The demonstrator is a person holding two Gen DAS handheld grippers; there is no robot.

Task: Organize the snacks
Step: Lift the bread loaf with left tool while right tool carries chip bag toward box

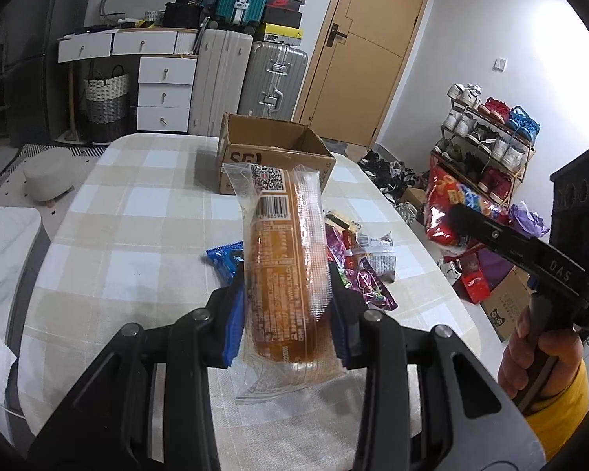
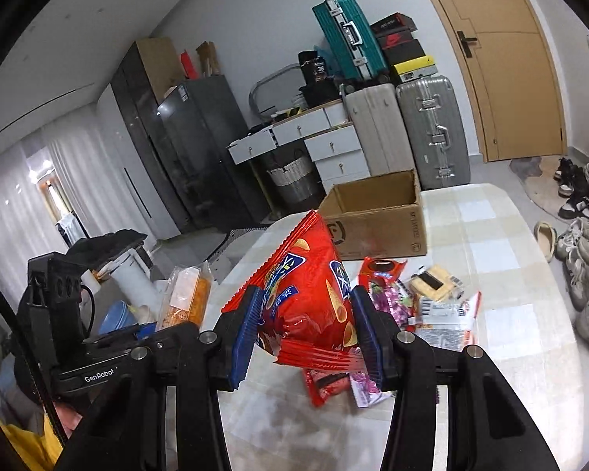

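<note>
- Snacks lie in a small heap [image 2: 408, 302] on the counter [image 1: 137, 212], which has a cloth with pale checks on it.
- Two of them are up in the air, one in each gripper.
- The left gripper [image 1: 286, 314] has its jaws closed on a long bread roll in a clear wrapper [image 1: 284, 259]. The blue pads [image 1: 233, 329] press on both sides of its lower half, and its top end points away toward the box.
- The right gripper [image 2: 306, 333] has its jaws closed on a red bag of chips [image 2: 302, 286]. The bag is puffy and tilts, with one crimped end up and the other down by the pads.
- From the left view, the red bag hangs off to the right, past the edge of the counter, and a hand [image 1: 538, 357] with a yellow sleeve holds that gripper's handle.
- A brown cardboard box [image 1: 271, 153] stands open at the far end of the counter. I cannot see if anything is in it.
- The heap sits between the grippers and the box. It has a blue packet [image 1: 225, 261], purple shiny packets [image 1: 369, 286], a red packet [image 2: 381, 271] and a pale one with a black stripe [image 2: 432, 280].
- Behind the counter are suitcases [image 2: 432, 129], white drawers [image 1: 163, 94] and a wooden door [image 1: 369, 39].
- Shoes fill a rack [image 1: 487, 141] by the wall and more lie on the floor.
</note>
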